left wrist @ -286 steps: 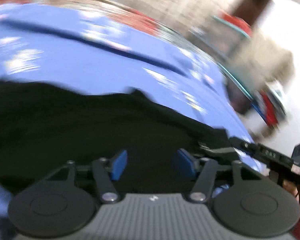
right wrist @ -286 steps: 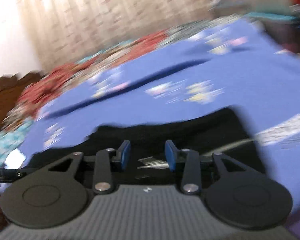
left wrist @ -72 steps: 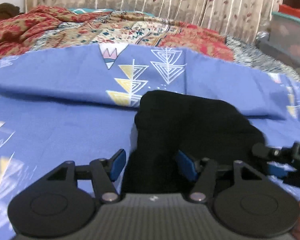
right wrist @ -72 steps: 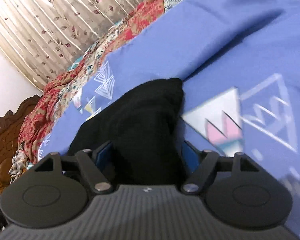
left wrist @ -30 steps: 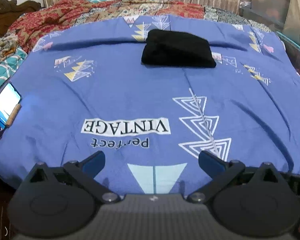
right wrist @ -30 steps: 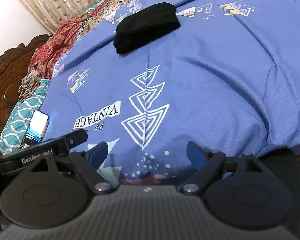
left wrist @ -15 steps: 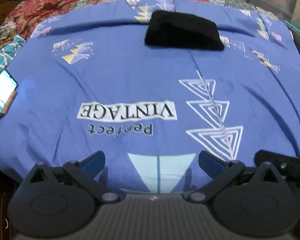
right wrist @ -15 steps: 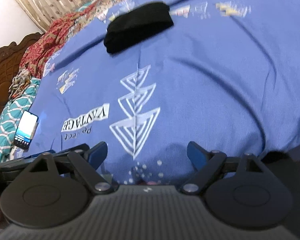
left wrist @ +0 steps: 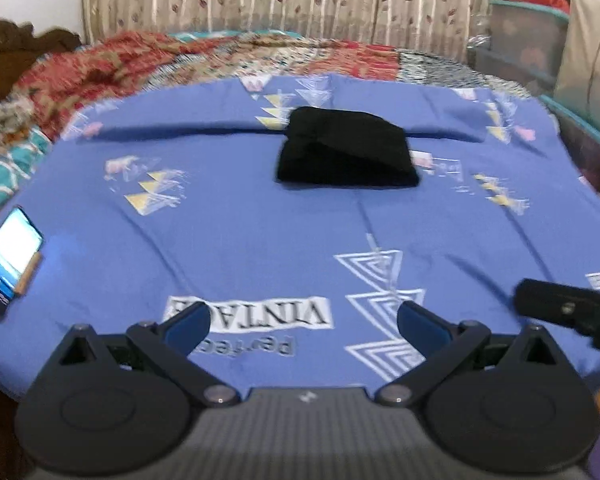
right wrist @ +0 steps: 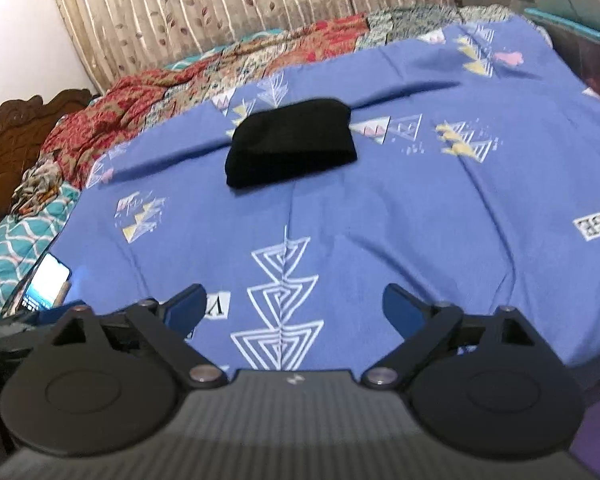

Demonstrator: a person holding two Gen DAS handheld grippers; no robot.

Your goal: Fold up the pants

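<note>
The compact black folded fabric pants are shown finished on the blue printed bedsheet, well apart from the empty, spread left tool and the empty, still-opening right tool; no further fold appears needed.

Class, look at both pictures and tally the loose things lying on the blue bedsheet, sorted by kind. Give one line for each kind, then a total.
Folded black pants: 1
Phone with a lit screen, at the sheet's left edge: 1
Total: 2 things on the blue bedsheet
</note>
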